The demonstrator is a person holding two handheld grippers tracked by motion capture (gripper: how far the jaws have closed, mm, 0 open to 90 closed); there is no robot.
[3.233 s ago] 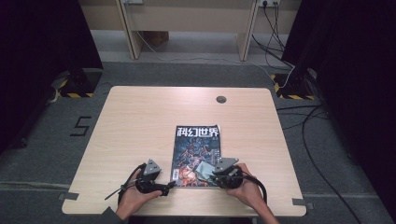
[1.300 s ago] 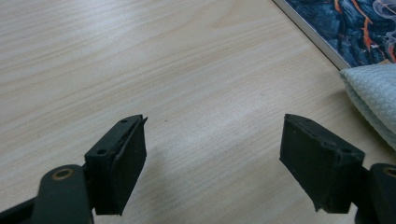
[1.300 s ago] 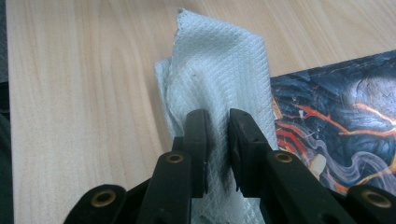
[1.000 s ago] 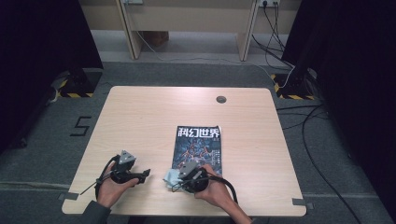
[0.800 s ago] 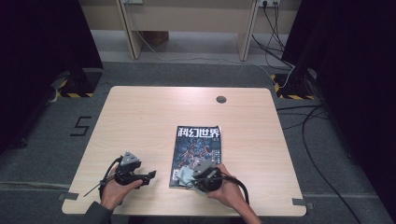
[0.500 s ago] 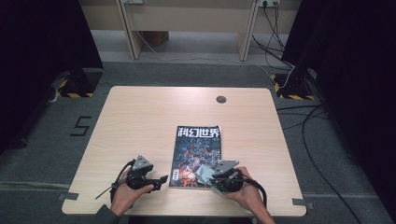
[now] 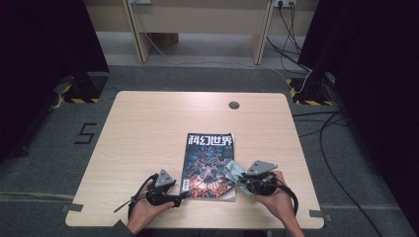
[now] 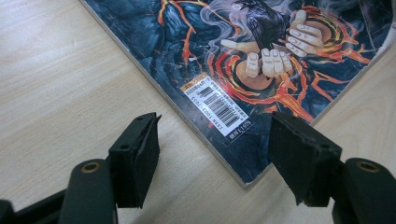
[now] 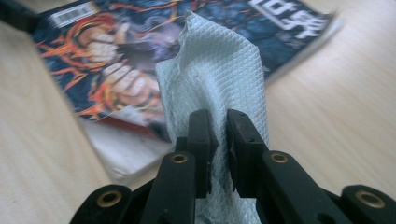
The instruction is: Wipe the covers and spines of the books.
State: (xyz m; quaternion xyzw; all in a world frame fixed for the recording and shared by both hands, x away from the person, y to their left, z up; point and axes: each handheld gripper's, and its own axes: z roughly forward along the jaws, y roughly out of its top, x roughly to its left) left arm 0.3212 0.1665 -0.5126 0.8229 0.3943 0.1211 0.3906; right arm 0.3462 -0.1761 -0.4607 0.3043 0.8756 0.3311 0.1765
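A magazine (image 7: 210,165) with a dark, fiery cover lies flat on the wooden table (image 7: 148,128). My left gripper (image 7: 180,196) sits at its near left corner. In the left gripper view the jaws (image 8: 215,126) stand apart and have just been closing. The barcode corner of the magazine (image 8: 261,60) lies between them, untouched by the pads. My right gripper (image 7: 239,180) hovers at the magazine's near right corner, shut on a pale blue textured cloth (image 7: 232,170). The cloth (image 9: 215,70) rises from the pinched jaws (image 9: 218,116) over the cover (image 9: 116,56).
A round cable hole (image 7: 233,104) sits near the table's far edge. Both hands are close to the table's front edge. Cables (image 7: 316,128) trail on the floor to the right, and a wooden desk frame (image 7: 197,19) stands behind.
Both grippers have moved to the right. The right one carried the cloth across the magazine's lower part to its right corner. The left one came up to the left corner.
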